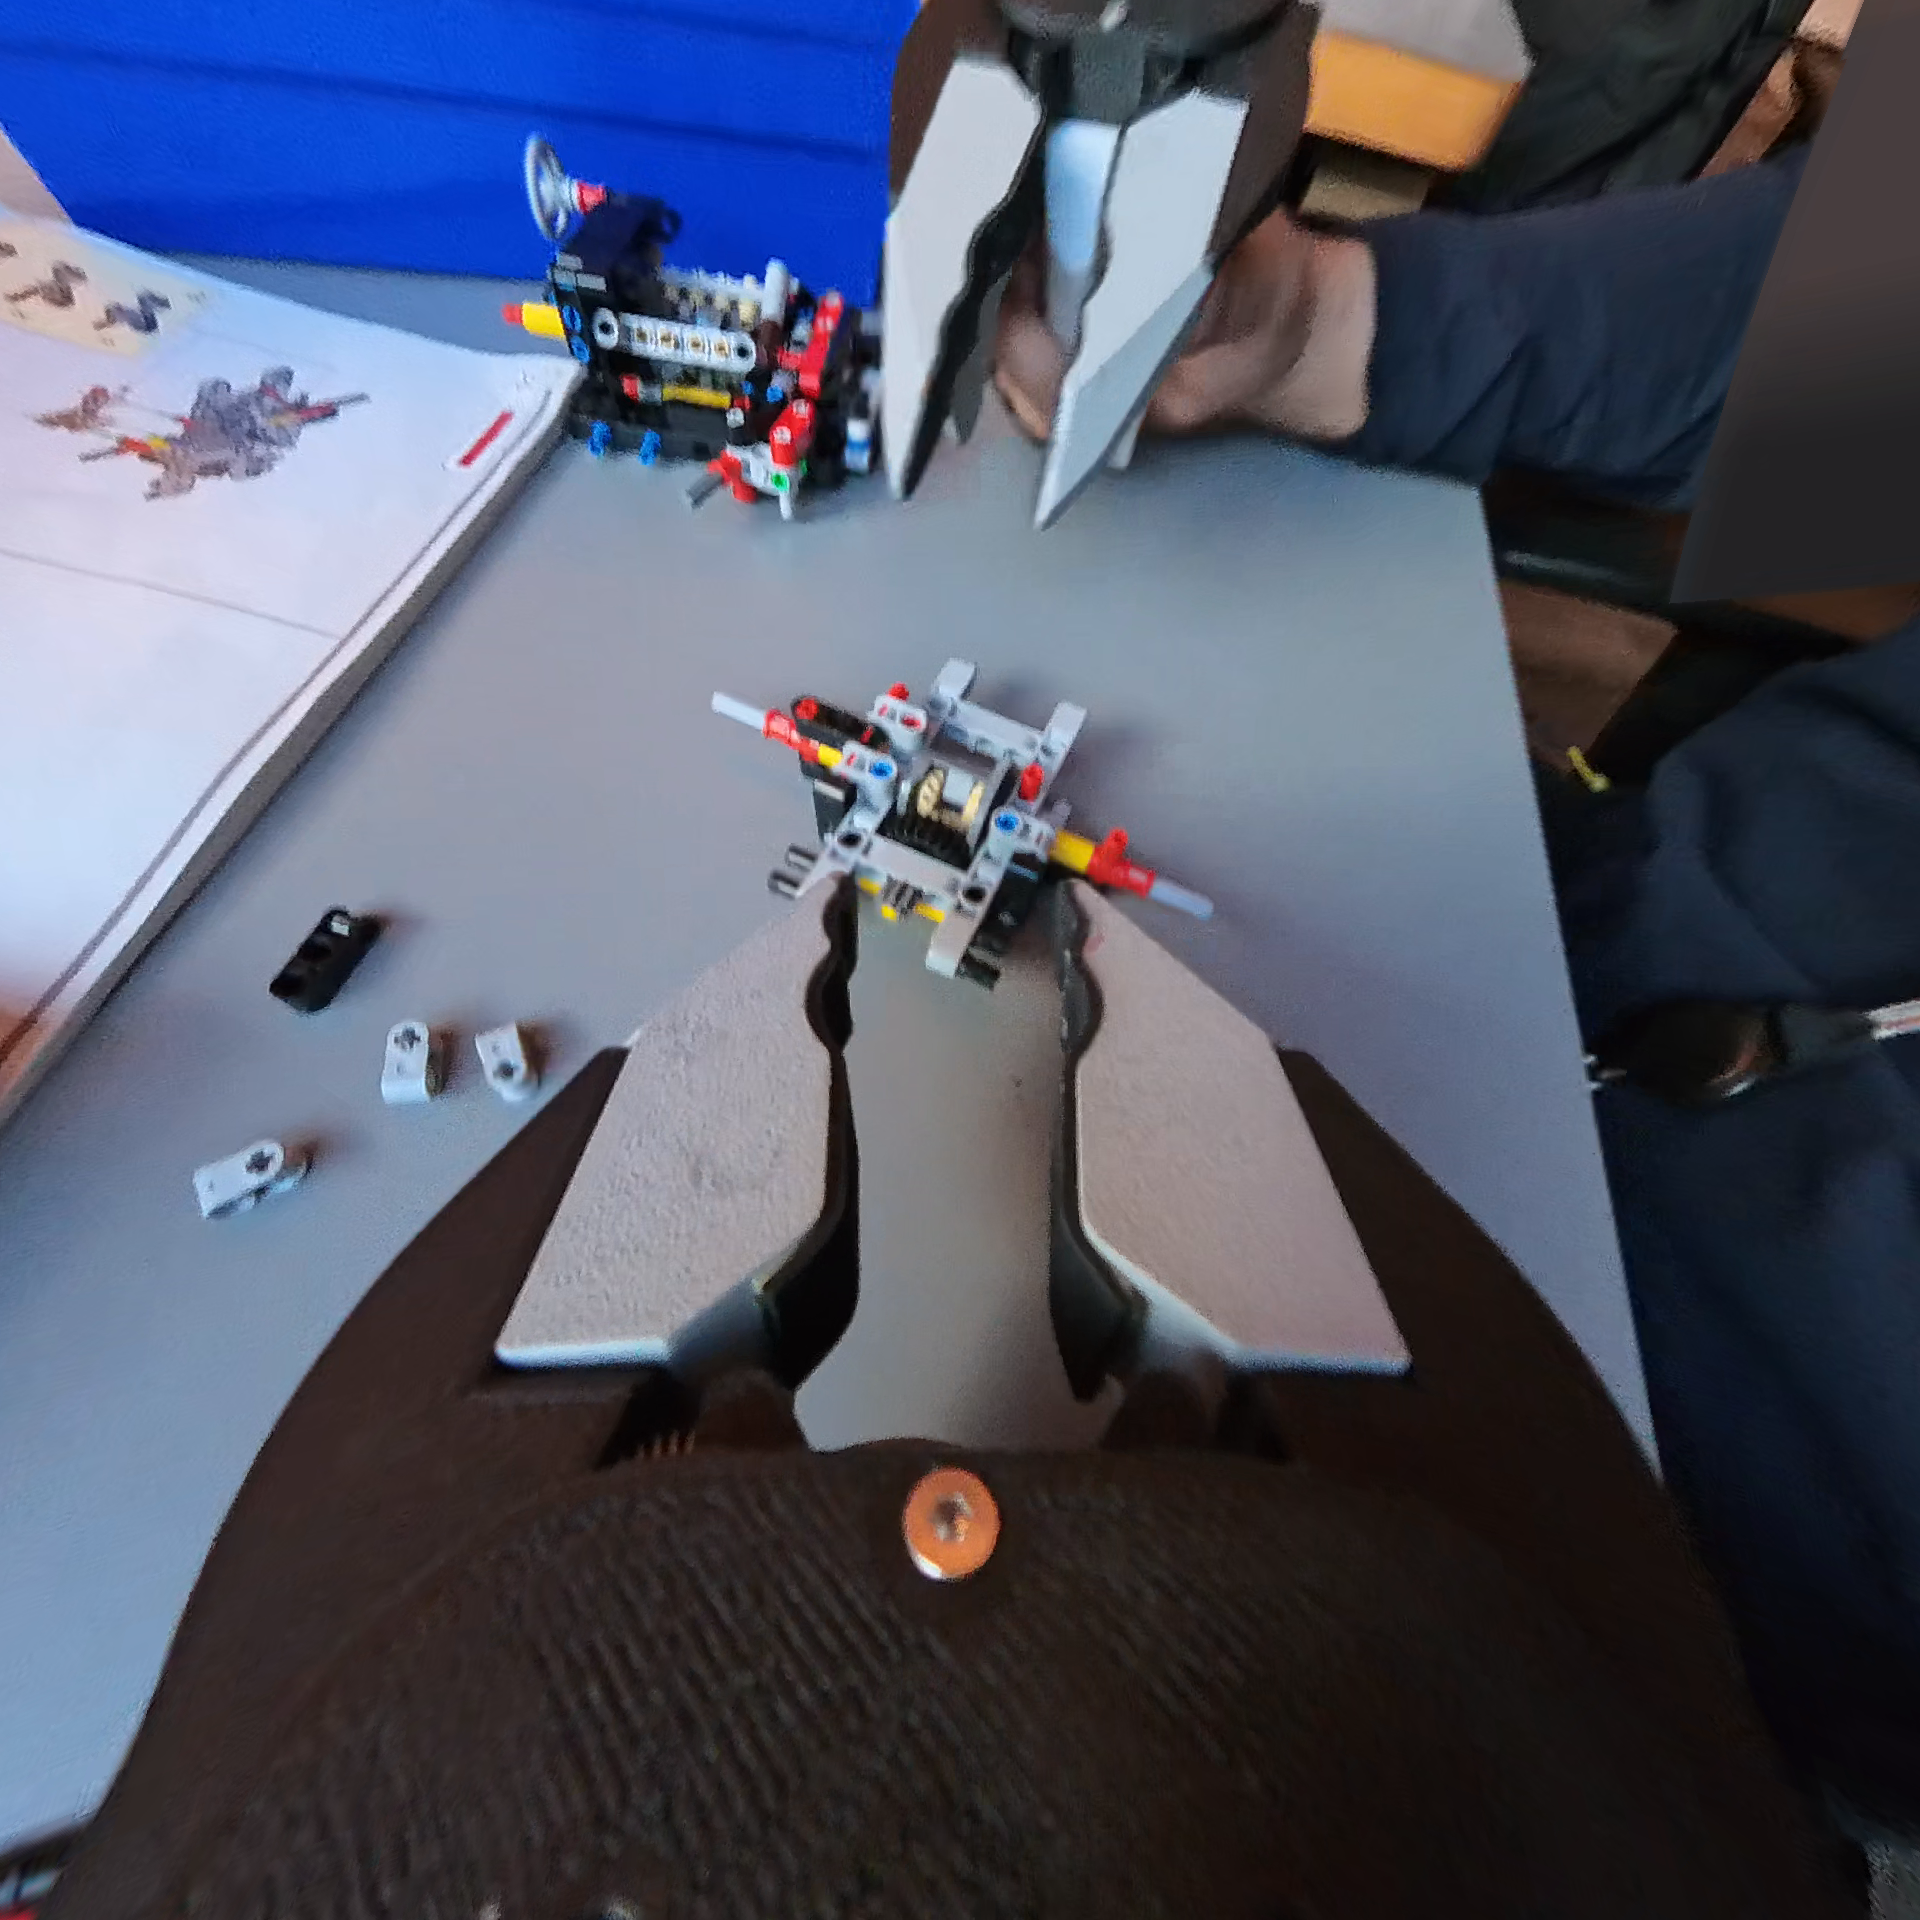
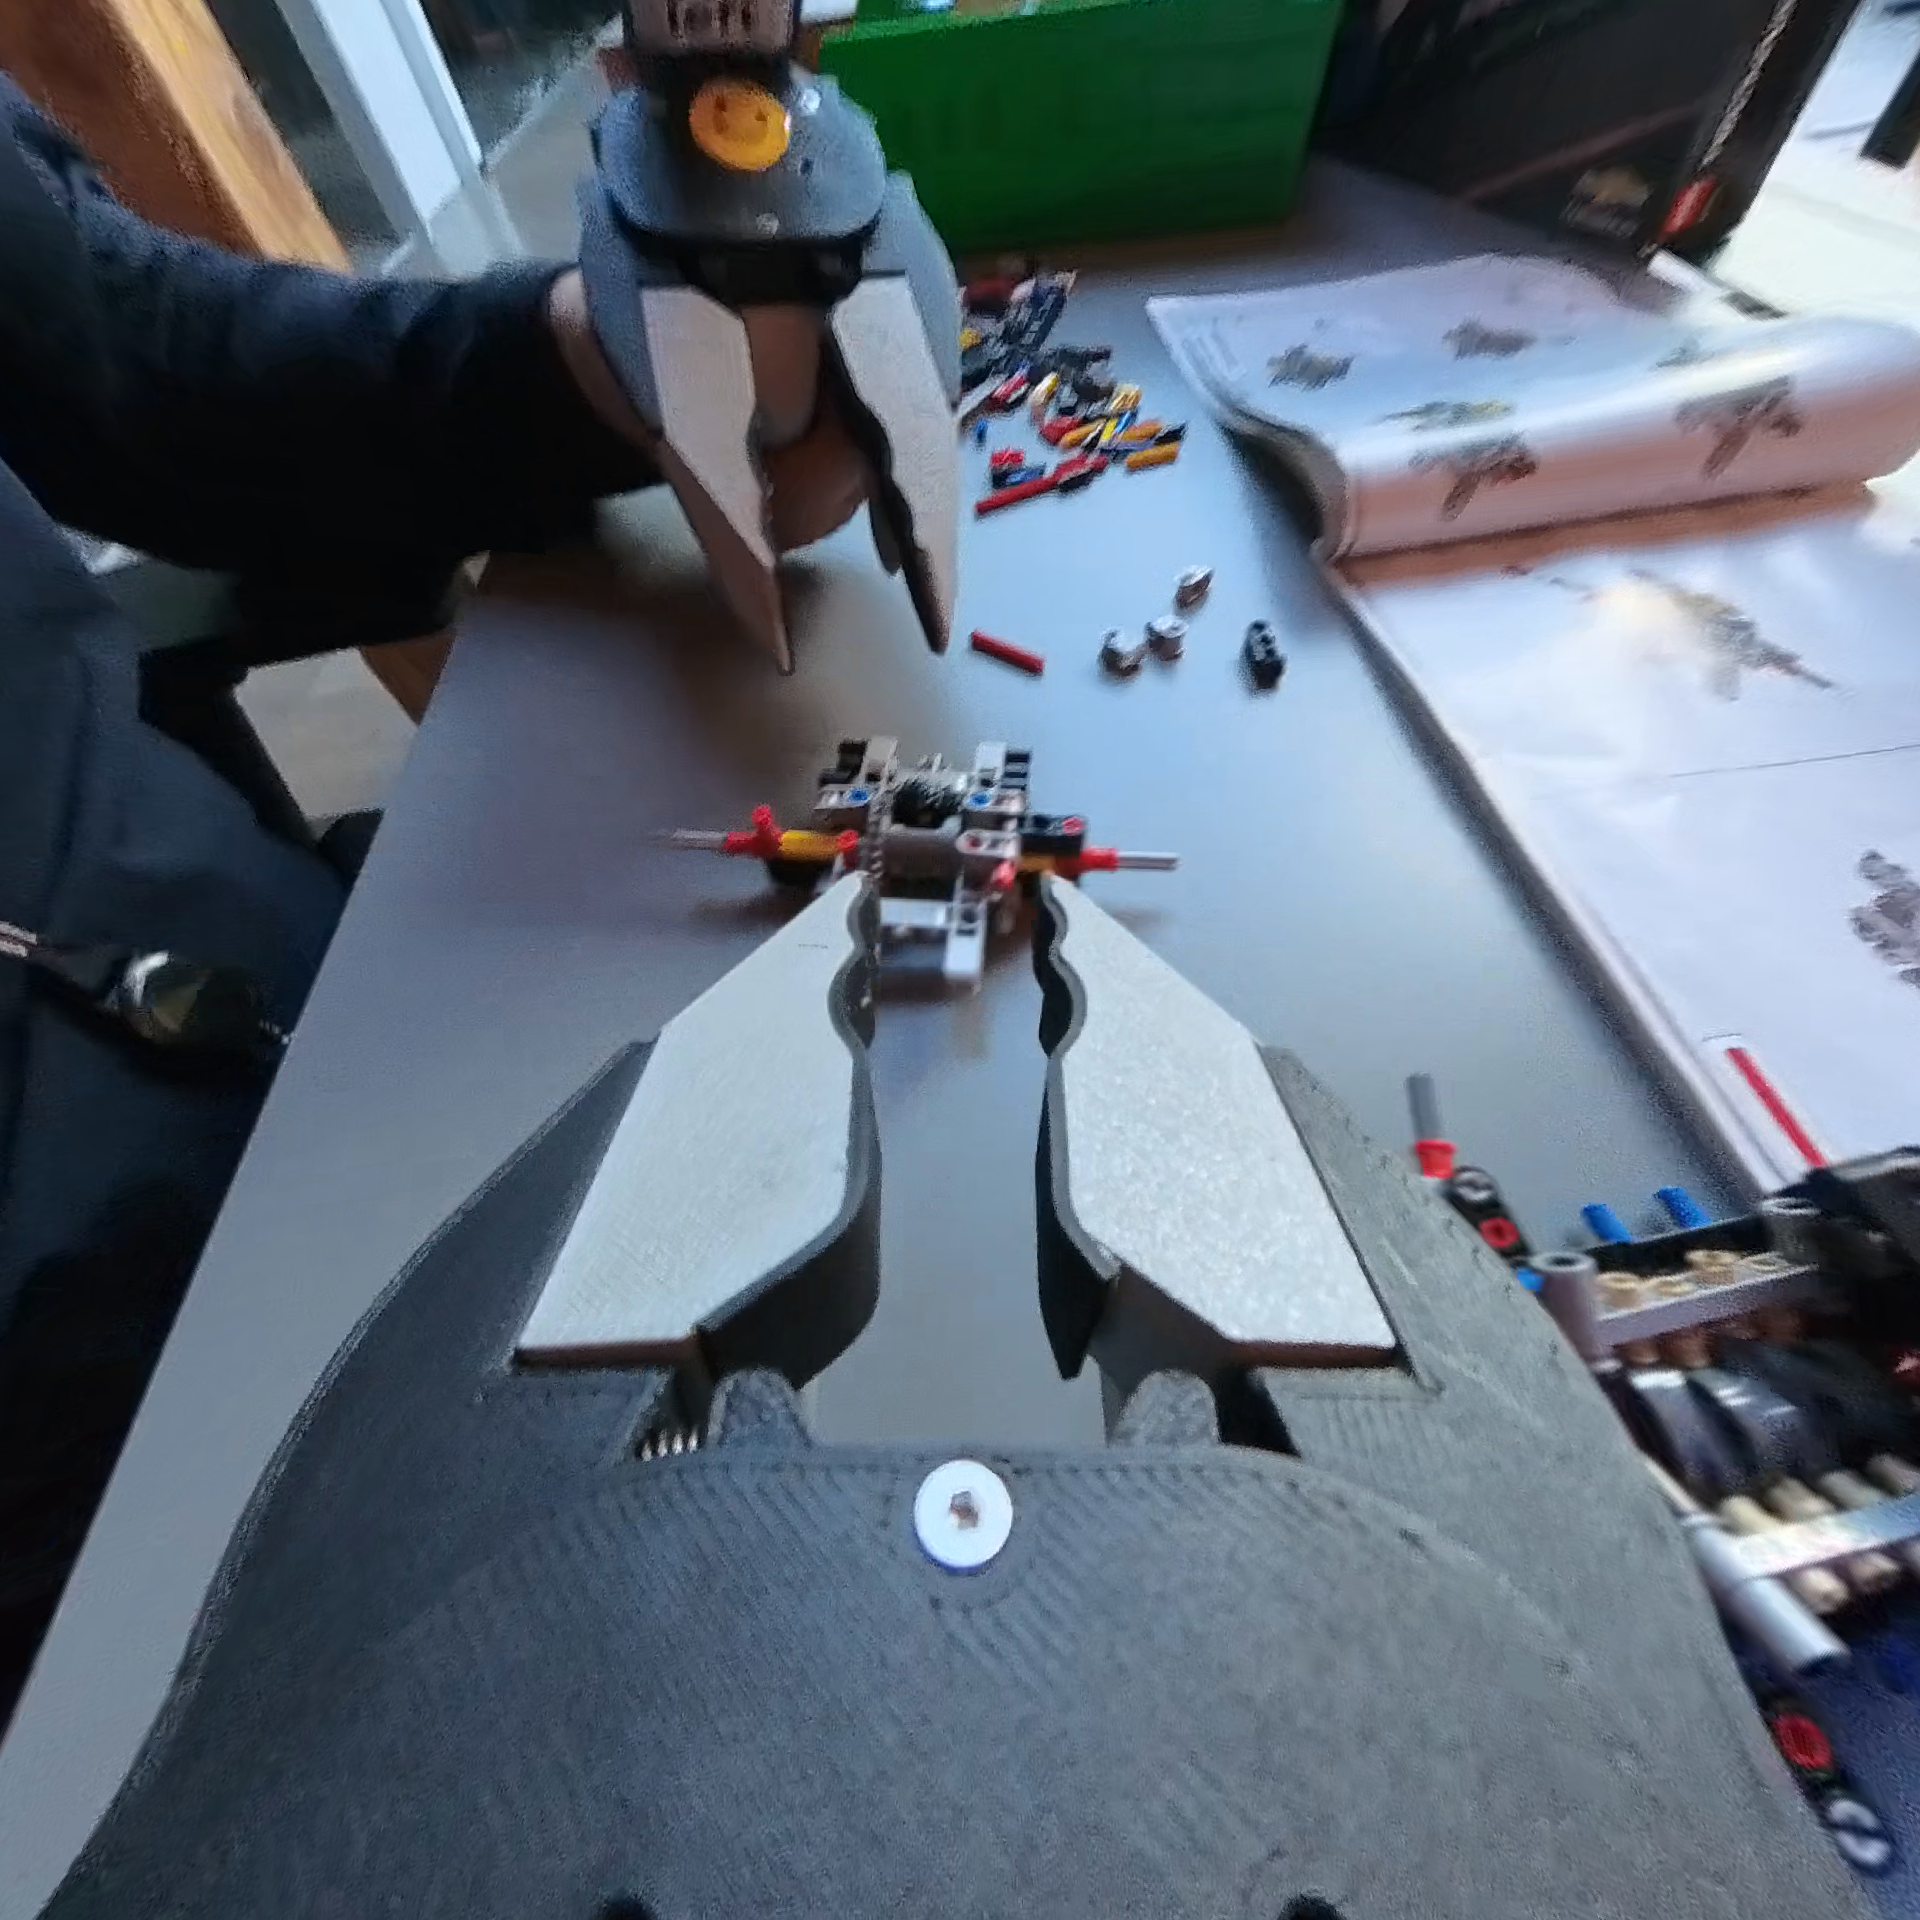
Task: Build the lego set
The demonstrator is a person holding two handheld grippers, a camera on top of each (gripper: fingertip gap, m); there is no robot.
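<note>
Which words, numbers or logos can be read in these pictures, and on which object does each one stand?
Instruction booklet: small print beside the drawings, too blurred to read.
Dark box: a small logo with lettering, too blurred to read.
Label on top of the left gripper: a short word, cut off by the picture's edge, not quoted here.
</note>
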